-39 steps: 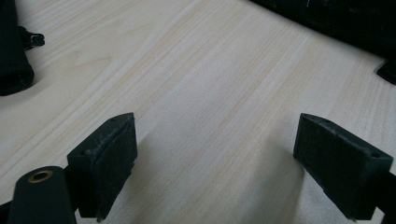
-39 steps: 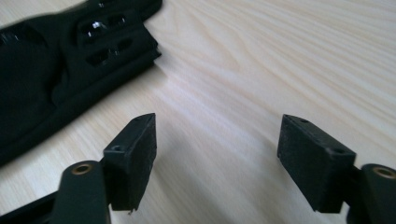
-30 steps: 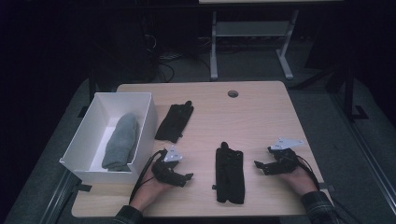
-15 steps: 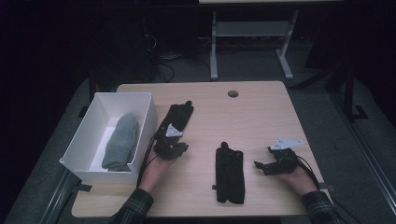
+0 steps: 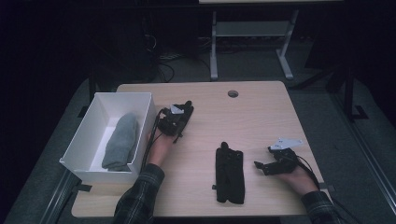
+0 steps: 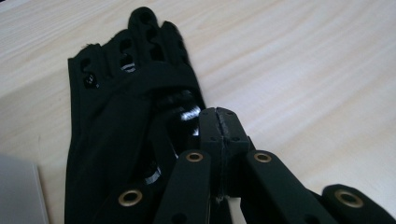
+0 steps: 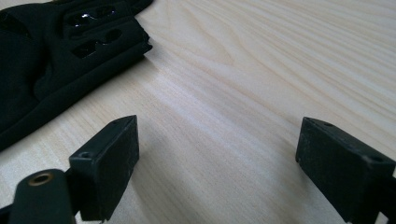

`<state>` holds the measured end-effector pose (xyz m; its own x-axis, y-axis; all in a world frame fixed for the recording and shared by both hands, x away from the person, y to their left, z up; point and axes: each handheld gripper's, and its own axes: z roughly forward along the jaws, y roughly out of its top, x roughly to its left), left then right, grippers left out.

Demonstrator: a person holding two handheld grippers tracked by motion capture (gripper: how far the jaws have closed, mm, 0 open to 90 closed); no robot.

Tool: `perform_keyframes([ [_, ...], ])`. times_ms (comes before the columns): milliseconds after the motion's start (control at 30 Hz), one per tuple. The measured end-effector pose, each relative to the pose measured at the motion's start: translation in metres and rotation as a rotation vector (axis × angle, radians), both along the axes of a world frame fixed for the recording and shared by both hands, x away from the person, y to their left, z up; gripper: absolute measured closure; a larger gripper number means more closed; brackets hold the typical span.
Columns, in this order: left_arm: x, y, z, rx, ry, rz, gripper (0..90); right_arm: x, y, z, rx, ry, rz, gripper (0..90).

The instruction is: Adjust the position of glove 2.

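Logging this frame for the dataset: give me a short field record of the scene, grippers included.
surface: wooden table
left gripper: jaws shut, tips on the edge of the far black glove; whether fabric is pinched, cannot tell
right gripper: jaws open, nothing between them, over bare table
near black glove: flat, mid-table, untouched
white box: at table's left edge
box contents: grey sock

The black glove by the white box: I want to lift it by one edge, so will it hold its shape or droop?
The black glove is probably floppy: it lies flat and creased on the table. It looks thin, with cut-out holes, so likely light. The left gripper has shut at its edge; lifted there, the rest would probably hang.
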<state>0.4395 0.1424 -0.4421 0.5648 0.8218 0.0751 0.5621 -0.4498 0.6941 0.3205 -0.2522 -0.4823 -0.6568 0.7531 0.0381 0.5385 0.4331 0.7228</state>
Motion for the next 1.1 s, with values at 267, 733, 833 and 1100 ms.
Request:
perform_keyframes([
  [267,0.020,-0.002,-0.018,0.023,0.057,0.012,89.7,0.000,0.000,0.000,0.000,0.000,0.000,13.2],
  [733,-0.009,-0.004,-0.019,-0.047,0.097,-0.072,89.8,0.000,0.000,0.000,-0.002,0.002,0.002,12.8],
  [833,-0.019,-0.005,-0.018,-0.044,0.111,-0.096,89.7,0.000,0.000,0.000,-0.002,0.002,0.002,12.8],
  [1100,-0.046,-0.017,-0.014,-0.061,0.193,-0.144,89.9,0.000,0.001,0.000,-0.001,0.006,0.000,12.8],
])
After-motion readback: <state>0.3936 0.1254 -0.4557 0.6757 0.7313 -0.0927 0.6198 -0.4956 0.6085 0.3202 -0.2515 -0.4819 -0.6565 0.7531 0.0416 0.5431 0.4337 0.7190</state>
